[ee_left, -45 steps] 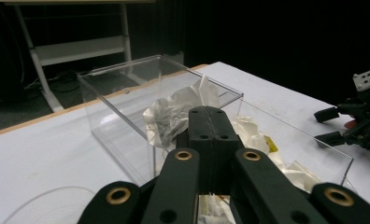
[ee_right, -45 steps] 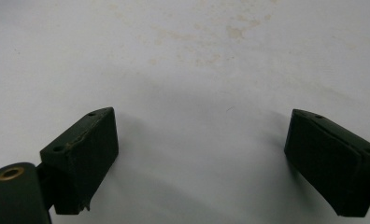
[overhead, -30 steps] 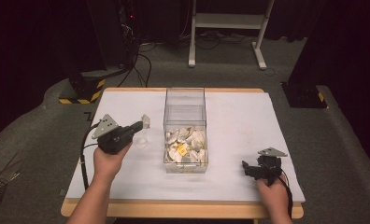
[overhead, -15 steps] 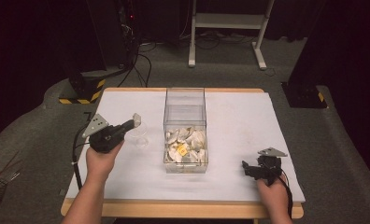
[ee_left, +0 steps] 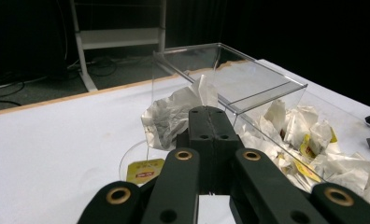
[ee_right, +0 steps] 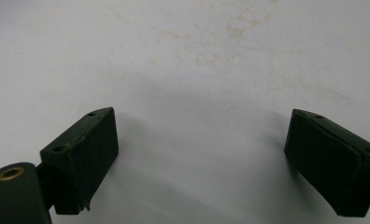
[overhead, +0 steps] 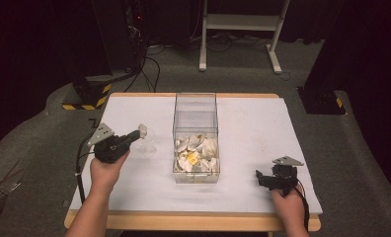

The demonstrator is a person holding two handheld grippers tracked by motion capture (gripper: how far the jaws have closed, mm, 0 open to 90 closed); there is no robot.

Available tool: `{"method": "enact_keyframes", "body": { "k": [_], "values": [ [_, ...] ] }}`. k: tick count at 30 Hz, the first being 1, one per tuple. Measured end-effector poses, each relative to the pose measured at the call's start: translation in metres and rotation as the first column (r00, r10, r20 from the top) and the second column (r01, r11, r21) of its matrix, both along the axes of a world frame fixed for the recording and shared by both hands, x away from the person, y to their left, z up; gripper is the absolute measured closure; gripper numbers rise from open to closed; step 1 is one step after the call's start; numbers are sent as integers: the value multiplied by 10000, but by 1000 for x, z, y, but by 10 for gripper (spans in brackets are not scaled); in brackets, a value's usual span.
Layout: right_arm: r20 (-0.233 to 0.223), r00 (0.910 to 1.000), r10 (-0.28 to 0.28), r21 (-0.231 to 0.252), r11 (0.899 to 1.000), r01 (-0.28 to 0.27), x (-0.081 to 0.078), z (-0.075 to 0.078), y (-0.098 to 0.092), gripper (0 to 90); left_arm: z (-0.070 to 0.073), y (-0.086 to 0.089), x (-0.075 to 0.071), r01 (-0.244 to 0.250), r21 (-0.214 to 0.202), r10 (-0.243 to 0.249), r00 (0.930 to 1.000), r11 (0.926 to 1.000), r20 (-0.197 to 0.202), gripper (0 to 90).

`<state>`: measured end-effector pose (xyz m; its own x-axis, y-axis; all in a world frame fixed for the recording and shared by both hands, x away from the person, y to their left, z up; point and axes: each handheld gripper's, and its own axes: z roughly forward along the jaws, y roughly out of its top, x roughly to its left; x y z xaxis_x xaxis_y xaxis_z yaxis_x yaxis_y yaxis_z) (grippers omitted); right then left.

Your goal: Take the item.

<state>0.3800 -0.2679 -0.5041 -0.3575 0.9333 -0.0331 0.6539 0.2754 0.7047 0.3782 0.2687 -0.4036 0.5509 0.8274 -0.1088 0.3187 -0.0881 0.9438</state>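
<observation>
Judging by the layout, tea bags are going one by one from the clear box (overhead: pixel 195 129) to a small clear dish (overhead: pixel 146 148) on the bench (overhead: pixel 262 123); many bags remain in the box, so most work is left. The left gripper (ee_left: pixel 206 122) pinches one tea bag (ee_left: pixel 171 112) above the dish, jaws pressed together; the right gripper (ee_right: pixel 199 158) rests spread and empty on the bench.

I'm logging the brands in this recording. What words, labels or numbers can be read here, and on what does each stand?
Nothing can be read for certain.
Yellow tag with a red mark, hanging from the tea bag held in the left gripper: print too blurred to read.
Yellow tags on the tea bags in the clear box: too small to read.
White table cover: only stains, no text.
</observation>
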Motion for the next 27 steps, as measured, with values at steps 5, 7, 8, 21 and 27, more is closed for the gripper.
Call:
{"method": "enact_keyframes", "body": {
  "k": [5, 7, 8, 21, 27],
  "values": [
    [-2, 10000, 0, 3, 10000, 0, 0, 0, 0, 98, -4, -1, 2, -55, 100, 56, 9998, 9999, -166, 900],
    [-1, 10000, 1, 5, 10000, -1, 0, 0, 0, 98, -7, 0, 3, -97, 163, 101, 9997, 9998, -234, 900],
    [-1, 10000, 1, 5, 10000, -1, 0, 0, 0, 98, -8, 0, 4, -118, 178, 123, 9996, 9998, -261, 900],
    [-4, 10000, 0, 4, 10000, 0, 0, 0, 0, 98, -23, 2, 15, -314, 273, 336, 9961, 9991, -814, 900],
    [1, 10000, 3, 0, 10000, -3, 0, 0, 0, 98, -28, -2, 19, -363, 553, 415, 9945, 9978, -957, 900]
  ]
}}
